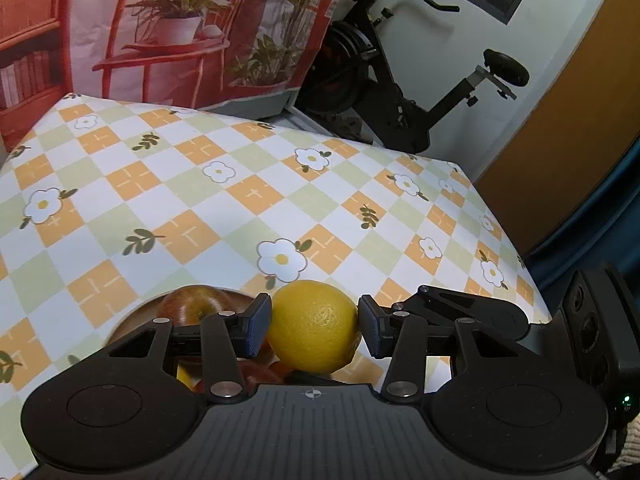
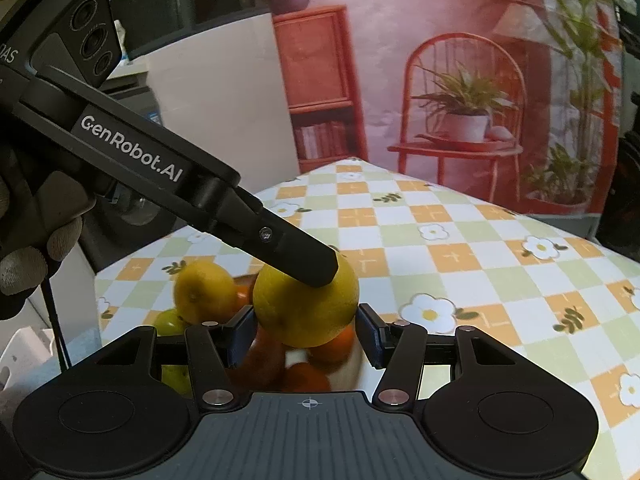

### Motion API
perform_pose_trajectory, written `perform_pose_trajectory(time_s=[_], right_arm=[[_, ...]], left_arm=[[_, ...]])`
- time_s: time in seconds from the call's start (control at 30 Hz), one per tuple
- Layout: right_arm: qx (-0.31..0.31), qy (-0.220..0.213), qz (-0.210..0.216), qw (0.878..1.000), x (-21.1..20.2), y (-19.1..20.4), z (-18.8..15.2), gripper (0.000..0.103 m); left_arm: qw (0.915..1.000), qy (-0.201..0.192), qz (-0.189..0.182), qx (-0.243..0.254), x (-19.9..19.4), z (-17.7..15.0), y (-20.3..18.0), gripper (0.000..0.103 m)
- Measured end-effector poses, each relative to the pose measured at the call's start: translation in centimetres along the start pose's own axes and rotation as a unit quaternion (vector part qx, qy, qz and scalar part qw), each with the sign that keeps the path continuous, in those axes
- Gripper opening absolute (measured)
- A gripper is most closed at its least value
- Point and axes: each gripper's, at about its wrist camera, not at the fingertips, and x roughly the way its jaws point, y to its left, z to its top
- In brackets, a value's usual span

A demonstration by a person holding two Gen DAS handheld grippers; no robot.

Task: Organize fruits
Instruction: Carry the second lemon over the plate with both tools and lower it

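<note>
A yellow citrus fruit [image 1: 314,326] sits between the pads of my left gripper [image 1: 314,320], and both pads touch its sides. The same fruit [image 2: 304,308] fills the gap of my right gripper [image 2: 306,336], whose pads press on it from left and right. One finger of the left gripper [image 2: 304,260] lies on top of the fruit; its other finger is hidden. Below stands a wooden bowl [image 1: 128,322] with a red apple [image 1: 192,304]. It also holds a second yellow citrus [image 2: 204,292], a green apple [image 2: 170,324] and an orange fruit [image 2: 336,344].
The table wears a checked flower cloth [image 1: 240,200], whose right edge [image 1: 516,240] drops off. A printed backdrop [image 1: 180,32] stands behind it, with an exercise bike [image 1: 380,80] beside that. A gloved hand [image 2: 24,248] holds the left gripper. The right gripper's body [image 1: 592,320] is close by.
</note>
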Motion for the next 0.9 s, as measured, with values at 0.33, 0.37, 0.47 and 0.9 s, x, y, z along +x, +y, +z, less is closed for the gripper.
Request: perform_pose_trajectory(time_s=[0.33, 0.37, 0.47, 0.9], right_arm=[[-0.026, 0.014, 0.027, 0.999, 2.1, 2.6, 1.2, 0.05], [-0.027, 0.016, 0.028, 0.999, 2.3, 2.7, 1.3, 0.05], [-0.032, 0.022, 0.03, 0.999, 2.8, 3.0, 1.4, 0.05], [-0.052, 0.036, 0.029, 0.998, 3.9, 3.3, 1.6, 0.051]], left_arm=[[0.9996, -0.012, 0.014, -0.021, -1.8, -0.8, 2.3, 0.049], [0.9996, -0.012, 0.015, -0.022, -1.9, -0.8, 2.5, 0.049], [0.9994, -0.012, 0.016, -0.027, -1.7, -0.9, 2.8, 0.048], [0.9984, -0.015, 0.02, -0.051, -1.8, -1.5, 4.4, 0.047]])
